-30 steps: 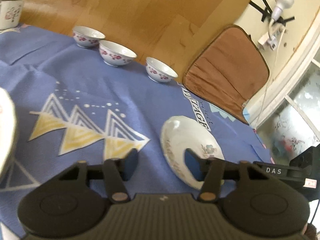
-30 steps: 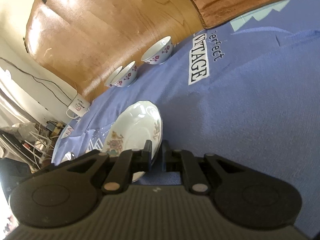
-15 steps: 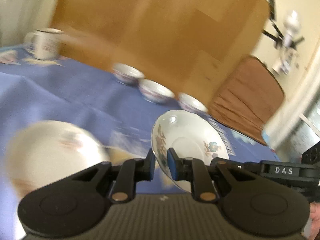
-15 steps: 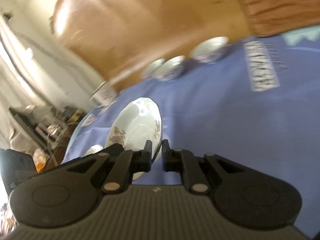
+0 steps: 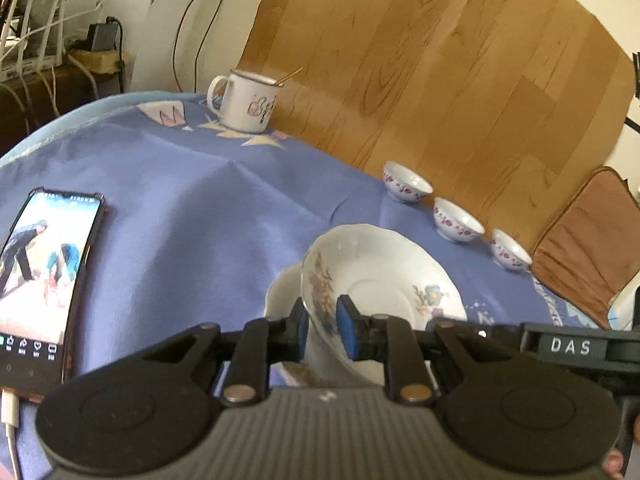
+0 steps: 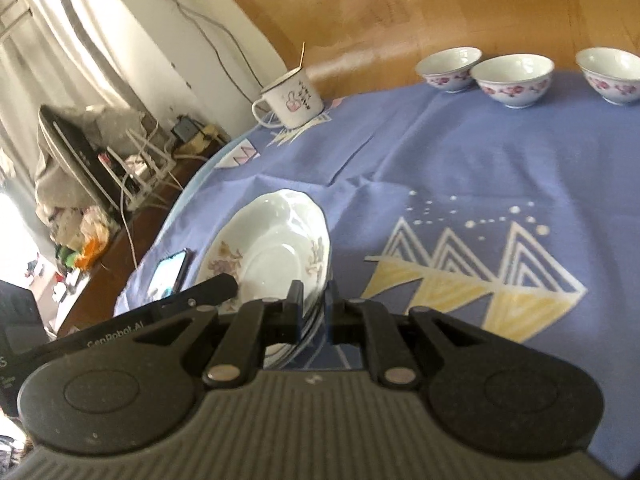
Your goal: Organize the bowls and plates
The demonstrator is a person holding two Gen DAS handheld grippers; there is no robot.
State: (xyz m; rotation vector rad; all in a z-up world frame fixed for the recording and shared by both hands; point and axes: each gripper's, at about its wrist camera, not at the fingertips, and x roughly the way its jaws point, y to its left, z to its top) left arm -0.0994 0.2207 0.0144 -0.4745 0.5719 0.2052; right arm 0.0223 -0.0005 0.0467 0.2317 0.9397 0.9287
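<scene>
A white floral plate (image 5: 384, 280) is pinched at its near rim by my left gripper (image 5: 322, 328), tilted just above a second white plate (image 5: 280, 292) on the blue cloth. In the right wrist view my right gripper (image 6: 312, 308) is shut on the opposite rim of the same plate (image 6: 272, 256); the left gripper's arm shows beside it. Three small floral bowls (image 5: 456, 222) stand in a row at the cloth's far edge, also seen in the right wrist view (image 6: 512, 76).
An enamel mug (image 5: 248, 100) with a stick in it stands at the far left corner. A lit phone (image 5: 40, 276) lies on the cloth at the left, with a cable. A brown chair cushion (image 5: 584, 240) is at the right. Clutter and wires lie beyond the table's left edge.
Both grippers carried the plate leftward across the cloth to above the second plate. The left gripper, open one second ago, closed on the plate's rim.
</scene>
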